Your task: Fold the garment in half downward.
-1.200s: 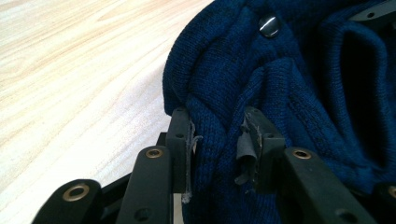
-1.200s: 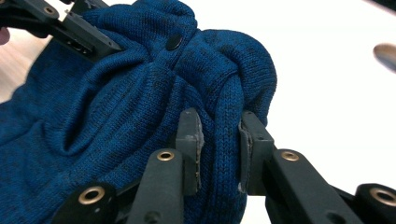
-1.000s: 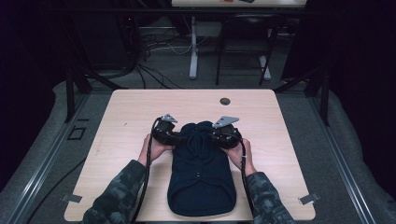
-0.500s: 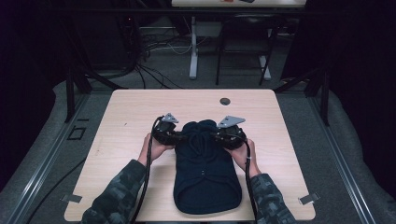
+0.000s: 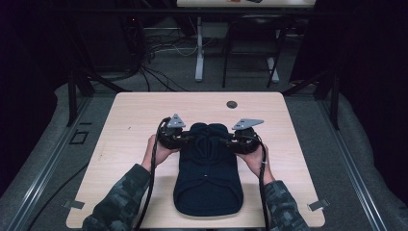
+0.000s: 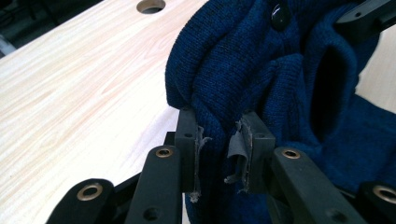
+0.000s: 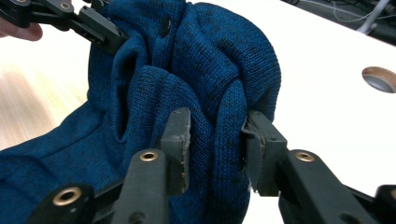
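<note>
Your two grippers pinch the far end of a dark blue knitted garment [image 5: 208,178] on the table [image 5: 134,115].

It is bunched into folds with a dark button [image 6: 279,15] on top; its flat near end reaches almost to the table's near edge. Your left gripper [image 6: 219,140] is clamped tight on a fold. Your right gripper [image 7: 215,140] has just eased its jaws wider, the knit still between its pads. Bare tabletop lies to both sides and beyond, as far as the round hole [image 5: 232,104].

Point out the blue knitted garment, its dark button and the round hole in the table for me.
blue knitted garment [image 5: 208,185], high view, flat lower body.
dark button [image 6: 279,14], left gripper view, button face.
round hole [image 7: 379,78], right gripper view, the opening in the table.
</note>
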`<state>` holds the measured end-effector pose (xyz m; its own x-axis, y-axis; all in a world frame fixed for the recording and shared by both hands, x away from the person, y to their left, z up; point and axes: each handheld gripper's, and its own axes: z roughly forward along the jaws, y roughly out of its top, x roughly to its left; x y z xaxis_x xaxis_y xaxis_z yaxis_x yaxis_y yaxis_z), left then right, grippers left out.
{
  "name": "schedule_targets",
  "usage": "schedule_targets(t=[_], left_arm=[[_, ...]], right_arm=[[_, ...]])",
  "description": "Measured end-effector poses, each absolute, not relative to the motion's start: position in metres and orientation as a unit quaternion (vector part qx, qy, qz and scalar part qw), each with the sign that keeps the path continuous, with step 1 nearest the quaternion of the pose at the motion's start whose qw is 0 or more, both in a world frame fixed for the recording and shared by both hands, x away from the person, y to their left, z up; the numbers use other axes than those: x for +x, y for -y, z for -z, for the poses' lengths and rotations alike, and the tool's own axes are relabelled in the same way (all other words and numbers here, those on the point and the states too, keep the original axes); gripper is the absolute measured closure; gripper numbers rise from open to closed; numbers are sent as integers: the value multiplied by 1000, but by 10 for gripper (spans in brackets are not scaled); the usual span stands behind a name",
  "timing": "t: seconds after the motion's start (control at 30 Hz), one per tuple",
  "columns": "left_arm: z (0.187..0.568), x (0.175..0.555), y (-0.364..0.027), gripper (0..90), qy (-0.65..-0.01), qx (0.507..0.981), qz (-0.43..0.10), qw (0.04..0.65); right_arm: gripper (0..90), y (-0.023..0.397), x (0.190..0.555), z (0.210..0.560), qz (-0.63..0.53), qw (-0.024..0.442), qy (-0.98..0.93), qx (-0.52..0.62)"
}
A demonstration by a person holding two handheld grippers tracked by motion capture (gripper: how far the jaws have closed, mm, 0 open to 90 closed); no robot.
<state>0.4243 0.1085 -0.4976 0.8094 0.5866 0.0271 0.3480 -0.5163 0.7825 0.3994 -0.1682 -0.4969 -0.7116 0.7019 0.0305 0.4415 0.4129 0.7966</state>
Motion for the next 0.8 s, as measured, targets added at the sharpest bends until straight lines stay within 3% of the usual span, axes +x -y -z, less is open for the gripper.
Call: schedule_targets(t=[0.1, 0.17, 0.27, 0.37, 0.4, 0.5, 0.57, 0.8], left_arm=[[493, 421, -107, 732, -263, 859, -155, 410], [491, 420, -107, 734, -258, 859, -163, 411], [488, 419, -106, 736, -249, 859, -166, 414], [486, 418, -106, 736, -245, 859, -171, 415], [486, 418, -107, 736, -245, 860, -170, 415], [485, 417, -109, 736, -248, 857, -169, 418], [485, 418, -111, 735, -250, 857, -161, 419], [483, 418, -116, 706, -263, 858, -134, 421]], right_arm=[[547, 170, 403, 498, -418, 135, -826, 354], [546, 171, 404, 498, -421, 129, -823, 359], [453, 169, 410, 497, -414, 111, -826, 366], [447, 167, 411, 498, -414, 112, -823, 371], [457, 166, 411, 497, -412, 111, -824, 373], [616, 165, 410, 495, -401, 130, -829, 368], [674, 165, 408, 494, -406, 140, -828, 360], [738, 158, 397, 489, -411, 193, -824, 338]])
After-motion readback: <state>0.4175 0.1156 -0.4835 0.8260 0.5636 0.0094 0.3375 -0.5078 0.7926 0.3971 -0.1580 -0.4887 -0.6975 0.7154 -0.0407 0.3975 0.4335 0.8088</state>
